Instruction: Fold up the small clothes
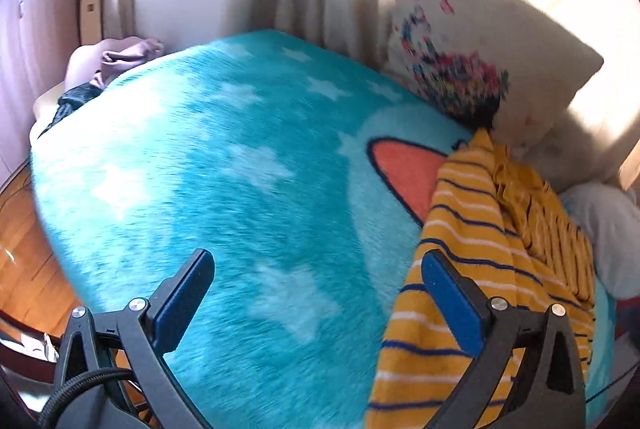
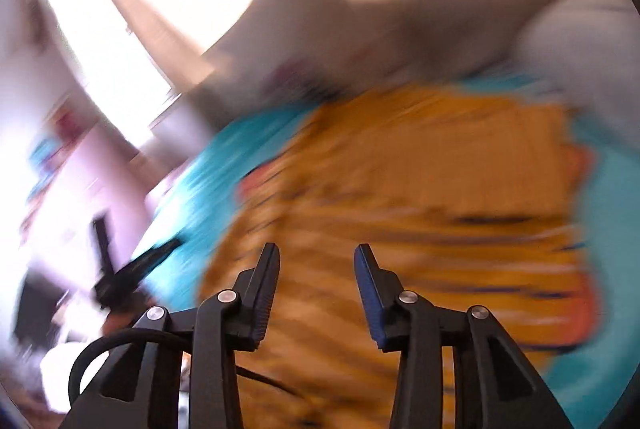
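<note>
Both hand-held grippers hang open and empty, the left hand-held gripper (image 1: 316, 303) and right hand-held gripper (image 2: 316, 283), above the mustard-yellow, navy-striped knit garment (image 1: 472, 253), lower right on the turquoise fleece bedspread (image 1: 224, 165), apparently released between folds.

One yellow striped garment (image 1: 460, 229), one turquoise blanket (image 1: 240, 189), one patterned pillow (image 1: 480, 49), two grippers, left (image 1: 316, 295) and right (image 2: 316, 281).

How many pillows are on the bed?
1 that I can clearly see: the white pillow with colourful speckles, leaning at the far right edge of the turquoise blanket. More may hide behind the yellow striped garment.
</note>
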`<control>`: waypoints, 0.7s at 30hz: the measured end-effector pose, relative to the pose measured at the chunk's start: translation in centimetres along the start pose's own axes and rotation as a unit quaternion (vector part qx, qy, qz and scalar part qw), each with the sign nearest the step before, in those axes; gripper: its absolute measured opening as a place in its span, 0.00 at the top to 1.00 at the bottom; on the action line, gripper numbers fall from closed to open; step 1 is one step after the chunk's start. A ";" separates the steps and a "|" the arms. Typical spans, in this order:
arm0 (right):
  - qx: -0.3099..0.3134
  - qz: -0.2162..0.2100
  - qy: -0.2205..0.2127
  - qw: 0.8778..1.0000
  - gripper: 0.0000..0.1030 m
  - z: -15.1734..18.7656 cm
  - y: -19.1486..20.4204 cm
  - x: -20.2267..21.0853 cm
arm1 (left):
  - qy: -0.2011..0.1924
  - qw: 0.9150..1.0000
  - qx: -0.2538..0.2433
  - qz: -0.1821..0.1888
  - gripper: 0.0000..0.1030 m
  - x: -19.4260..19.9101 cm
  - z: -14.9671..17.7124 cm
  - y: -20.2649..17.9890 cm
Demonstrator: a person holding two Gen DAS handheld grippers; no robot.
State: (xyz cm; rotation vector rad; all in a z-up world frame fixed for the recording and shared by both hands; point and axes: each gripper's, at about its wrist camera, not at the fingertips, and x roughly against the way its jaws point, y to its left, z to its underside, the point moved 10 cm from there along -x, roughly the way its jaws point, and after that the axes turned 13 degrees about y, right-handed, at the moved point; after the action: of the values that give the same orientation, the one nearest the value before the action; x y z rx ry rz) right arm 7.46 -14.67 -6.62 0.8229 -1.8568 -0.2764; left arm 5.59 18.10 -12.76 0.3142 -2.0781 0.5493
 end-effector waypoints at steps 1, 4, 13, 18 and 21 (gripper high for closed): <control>0.014 -0.012 0.025 1.000 0.59 0.5 1.6 -2.0 | -0.002 1.000 0.004 0.001 0.00 0.6 0.0 0.5; 0.062 -0.004 0.078 0.995 0.59 1.8 5.3 -7.6 | -0.007 1.000 0.016 0.010 0.00 1.9 0.0 2.0; 0.080 0.086 0.096 0.988 0.76 0.7 6.4 -13.7 | -0.029 0.998 0.038 0.039 0.00 4.3 0.3 5.2; 0.118 0.094 0.100 0.984 0.92 -0.6 9.3 -14.8 | -0.038 0.997 0.050 0.046 0.00 4.8 0.0 6.4; 0.142 0.071 0.103 0.982 0.92 -2.6 12.8 -17.0 | -0.044 0.996 0.061 0.052 0.00 5.3 -0.1 7.2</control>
State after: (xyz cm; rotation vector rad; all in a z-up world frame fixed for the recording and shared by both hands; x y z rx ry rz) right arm 8.30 6.29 -10.95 0.8692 -1.7712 0.1633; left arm -0.21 24.33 -10.12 0.3069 -2.1587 0.7399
